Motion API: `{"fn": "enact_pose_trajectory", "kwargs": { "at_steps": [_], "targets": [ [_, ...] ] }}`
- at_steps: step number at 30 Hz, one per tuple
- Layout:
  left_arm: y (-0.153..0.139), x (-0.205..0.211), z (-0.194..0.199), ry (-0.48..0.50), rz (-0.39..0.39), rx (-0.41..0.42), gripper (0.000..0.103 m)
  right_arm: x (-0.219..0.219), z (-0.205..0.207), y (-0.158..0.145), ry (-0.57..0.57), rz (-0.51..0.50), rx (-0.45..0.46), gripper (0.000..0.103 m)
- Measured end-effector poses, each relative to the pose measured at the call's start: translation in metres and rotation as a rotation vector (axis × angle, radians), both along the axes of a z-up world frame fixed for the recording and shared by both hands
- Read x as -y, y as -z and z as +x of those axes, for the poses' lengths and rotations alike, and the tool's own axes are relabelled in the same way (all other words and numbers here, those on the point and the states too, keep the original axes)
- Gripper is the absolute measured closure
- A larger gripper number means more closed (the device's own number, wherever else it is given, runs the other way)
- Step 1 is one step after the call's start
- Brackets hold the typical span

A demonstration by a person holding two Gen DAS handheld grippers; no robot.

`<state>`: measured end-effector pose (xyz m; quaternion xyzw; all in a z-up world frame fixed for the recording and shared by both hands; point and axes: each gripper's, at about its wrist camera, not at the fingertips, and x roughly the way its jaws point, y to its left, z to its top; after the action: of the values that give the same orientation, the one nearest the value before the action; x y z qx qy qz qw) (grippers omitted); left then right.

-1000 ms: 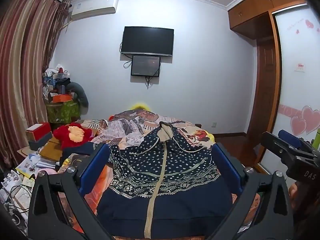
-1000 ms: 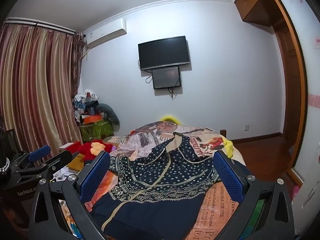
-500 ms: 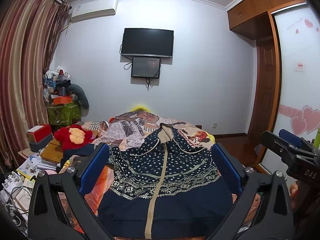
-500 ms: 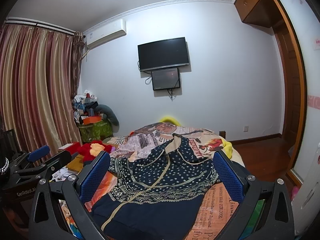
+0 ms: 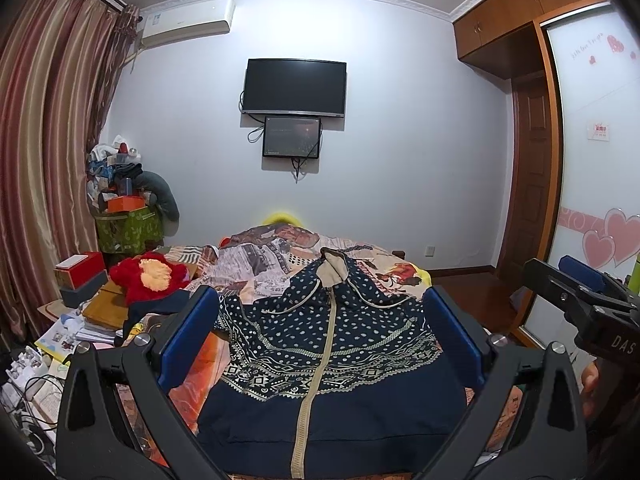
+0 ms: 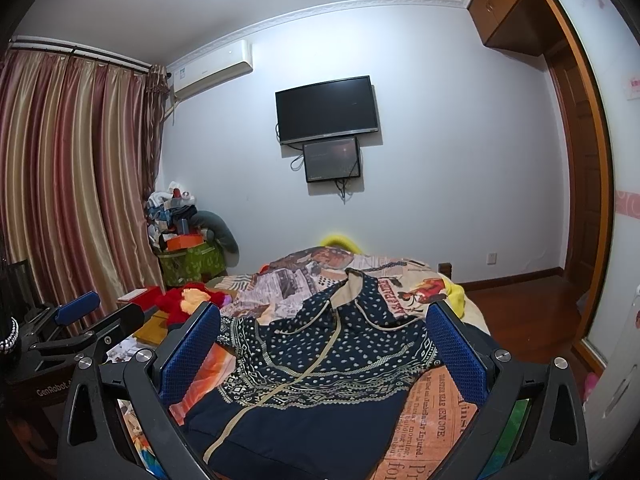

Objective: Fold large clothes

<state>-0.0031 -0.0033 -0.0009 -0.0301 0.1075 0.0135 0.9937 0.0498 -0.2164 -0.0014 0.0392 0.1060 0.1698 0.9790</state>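
A large navy hooded jacket [image 5: 328, 364] with white dots, patterned bands and a beige zip lies spread face up on the bed, hood pointing to the far wall. In the right wrist view the same jacket [image 6: 316, 364] lies slightly left of centre. My left gripper [image 5: 320, 344] hovers above its hem, open, nothing between the blue pads. My right gripper [image 6: 320, 348] is held above the jacket's right side, also open and holding nothing. Each gripper shows at the edge of the other's view: the right gripper [image 5: 580, 304] and the left gripper [image 6: 80, 320].
The bed carries a newspaper-print cover [image 6: 432, 424]. A red plush toy [image 5: 150, 276], boxes and books [image 5: 80, 280] crowd the left side. Striped curtains [image 6: 60, 184] hang left; a wardrobe door [image 5: 596, 160] and wooden floor [image 6: 520, 312] lie right. A TV [image 5: 295, 87] hangs on the far wall.
Both grippers have drifted slightly, the views tilting a little upward. The jacket lies as before and both grippers stay open.
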Motion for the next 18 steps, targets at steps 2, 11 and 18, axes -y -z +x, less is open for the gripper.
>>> {"fn": "enact_pose_trajectory", "kwargs": {
  "at_steps": [2,11,18],
  "targets": [
    [-0.0001,0.0003,-0.0009,0.001,0.001,0.001,0.0,-0.0002,0.0004,0.0001,0.0,0.0,-0.001,0.0],
    [0.0001,0.0002,-0.0012,-0.001,0.001,0.004,0.0,0.0007,0.0002,0.0004,-0.001,0.003,0.001,0.0],
    [-0.0014,0.0011,-0.0017,0.0,0.0,0.006,0.0,0.001,-0.0001,0.0002,0.0,0.003,0.002,0.0]
  ]
}}
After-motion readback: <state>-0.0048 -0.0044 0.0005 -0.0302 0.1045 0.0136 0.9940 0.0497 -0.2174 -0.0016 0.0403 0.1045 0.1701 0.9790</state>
